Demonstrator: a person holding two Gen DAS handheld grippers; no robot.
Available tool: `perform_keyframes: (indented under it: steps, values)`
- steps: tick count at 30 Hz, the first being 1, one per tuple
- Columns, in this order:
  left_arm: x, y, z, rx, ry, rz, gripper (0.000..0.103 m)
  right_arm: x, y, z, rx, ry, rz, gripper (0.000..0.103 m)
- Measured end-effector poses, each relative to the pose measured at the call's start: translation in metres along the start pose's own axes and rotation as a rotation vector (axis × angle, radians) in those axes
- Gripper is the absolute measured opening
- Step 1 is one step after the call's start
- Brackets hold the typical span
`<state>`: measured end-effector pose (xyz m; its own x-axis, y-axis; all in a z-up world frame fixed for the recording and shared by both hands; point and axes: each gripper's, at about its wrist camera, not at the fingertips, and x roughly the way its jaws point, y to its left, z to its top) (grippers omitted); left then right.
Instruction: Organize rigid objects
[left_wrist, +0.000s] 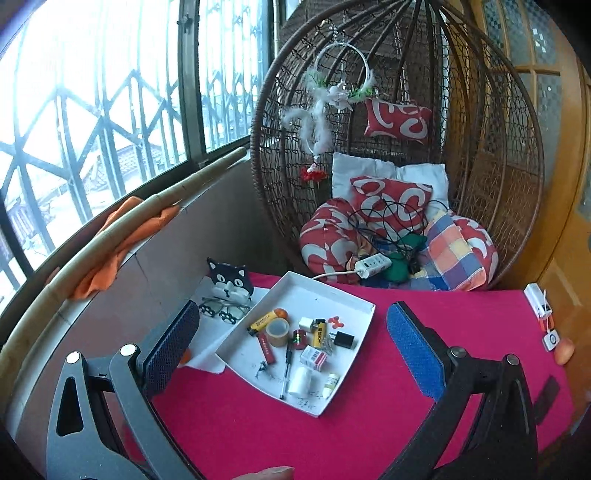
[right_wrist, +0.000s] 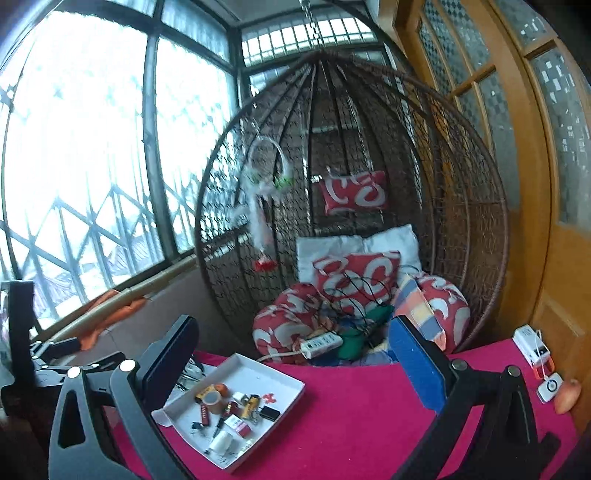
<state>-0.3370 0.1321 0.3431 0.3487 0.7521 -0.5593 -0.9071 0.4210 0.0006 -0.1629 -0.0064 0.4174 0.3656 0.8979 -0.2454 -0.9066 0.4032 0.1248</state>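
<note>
**Tray full, both grippers idle**

White tray (left_wrist: 354, 295) sits on red tablecloth (left_wrist: 258, 424), holding 2 yellow lighters (left_wrist: 261, 322), 1 tape roll (left_wrist: 277, 329), 1 black pen (left_wrist: 286, 371), 1 black plug (left_wrist: 345, 339). Left gripper (left_wrist: 293, 354) & right gripper (right_wrist: 291, 369): fingers wide apart, holding nothing, above the cloth.

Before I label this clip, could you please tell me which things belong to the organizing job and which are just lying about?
Job: white tray, lighter, tape roll, pen, black charger, white bottle.

Lying about: cat figure, glasses, power strip, cushions, orange cloth.
</note>
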Motion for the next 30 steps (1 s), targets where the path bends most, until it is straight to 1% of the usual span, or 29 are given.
perform_keyframes:
  steps: [3, 6, 11, 15, 22, 30]
  values:
    - [-0.009, -0.004, -0.006, -0.019, 0.007, 0.013, 0.103, -0.015, -0.003, -0.001, -0.029, -0.032, -0.003, 0.103]
    - [-0.014, -0.010, -0.013, -0.029, 0.024, 0.015, 0.103, -0.023, -0.007, -0.005, -0.038, -0.032, 0.005, 0.103]
    - [-0.021, -0.022, -0.020, -0.022, 0.049, 0.011, 0.103, -0.030, -0.016, -0.013, -0.027, -0.005, 0.027, 0.103]
    - [-0.031, -0.030, -0.023, -0.024, 0.034, 0.008, 0.103, -0.034, -0.023, -0.014, 0.003, 0.024, 0.049, 0.103]
    - [-0.038, -0.039, -0.033, -0.038, 0.051, 0.008, 0.103, -0.044, -0.032, -0.018, 0.018, 0.022, 0.051, 0.103]
    - [-0.043, -0.043, -0.043, -0.053, 0.072, 0.014, 0.103, -0.046, -0.037, -0.024, 0.015, 0.057, 0.065, 0.103]
